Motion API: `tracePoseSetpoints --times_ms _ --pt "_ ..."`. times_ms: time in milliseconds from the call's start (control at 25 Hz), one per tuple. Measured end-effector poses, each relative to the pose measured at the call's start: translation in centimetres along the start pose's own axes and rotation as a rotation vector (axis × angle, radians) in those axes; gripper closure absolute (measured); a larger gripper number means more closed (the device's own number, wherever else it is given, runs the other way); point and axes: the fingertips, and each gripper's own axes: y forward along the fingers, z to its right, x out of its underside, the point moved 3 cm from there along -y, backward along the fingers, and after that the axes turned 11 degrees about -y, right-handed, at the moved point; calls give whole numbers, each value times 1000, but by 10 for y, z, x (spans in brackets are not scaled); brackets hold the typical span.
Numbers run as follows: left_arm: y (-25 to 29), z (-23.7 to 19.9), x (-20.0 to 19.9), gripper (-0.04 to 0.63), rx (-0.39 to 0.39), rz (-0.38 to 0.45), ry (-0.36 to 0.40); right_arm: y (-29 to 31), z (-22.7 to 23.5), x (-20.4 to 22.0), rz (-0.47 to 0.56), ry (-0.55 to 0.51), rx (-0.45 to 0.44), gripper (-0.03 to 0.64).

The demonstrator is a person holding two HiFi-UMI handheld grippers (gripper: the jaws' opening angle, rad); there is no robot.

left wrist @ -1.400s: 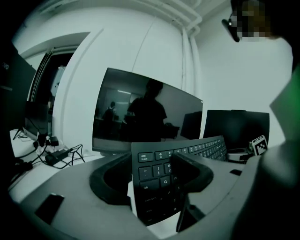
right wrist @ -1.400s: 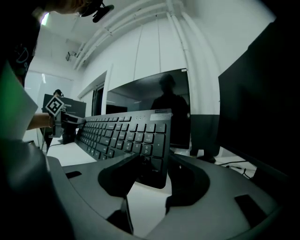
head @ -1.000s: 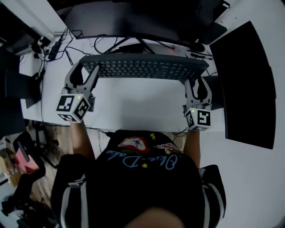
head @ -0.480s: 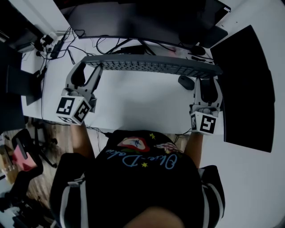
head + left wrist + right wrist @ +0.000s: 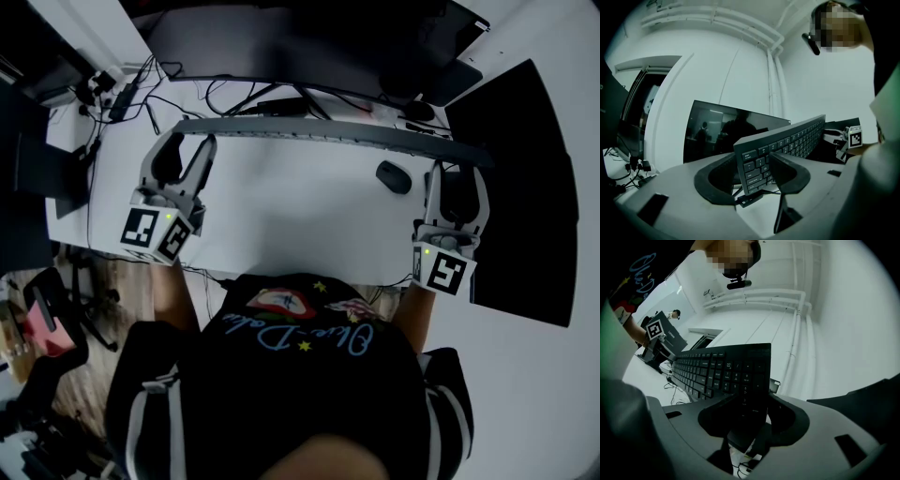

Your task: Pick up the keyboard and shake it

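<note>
White tabletop (image 5: 281, 220) fills the middle of the head view. The keyboard (image 5: 328, 133) hangs clear above its far part, across the upper middle of the frame. It is tipped so steeply that from above only a thin grey edge shows. Both gripper views look onto its rows of keys, so the key face is turned toward the person. That looks like a sensible attitude for shaking loose whatever sits between the keys.

It is carried by its two short ends, which shares the weight and should keep the long body from twisting.

- **Left tool** (image 5: 190, 141): at the upper left, its jaws have just been closing with the keyboard's left end between them. They now pinch it, one pad on the key face and one behind.
- **Right tool** (image 5: 456, 173): at the right, it clamps the number-pad end the same way, front and back.

A mouse (image 5: 393, 176) lies on the tabletop near the right tool, below the keyboard's edge in the frame. A downward swing on that side could meet it. Beyond the keyboard, a dark monitor (image 5: 281, 42) spans the top of the frame and loose cables (image 5: 225, 94) trail at the upper left. Both sit close behind the keyboard, so I would judge that the shake has little room away from the person.
</note>
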Motion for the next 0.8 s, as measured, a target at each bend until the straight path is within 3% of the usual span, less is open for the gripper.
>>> tracePoseSetpoints --times_ms 240,800 --pt "-3 0 -2 399 -7 4 51 2 9 -16 42 -52 24 440" --pt "-10 -2 -12 419 -27 61 78 1 11 -37 125 -110 63 440"
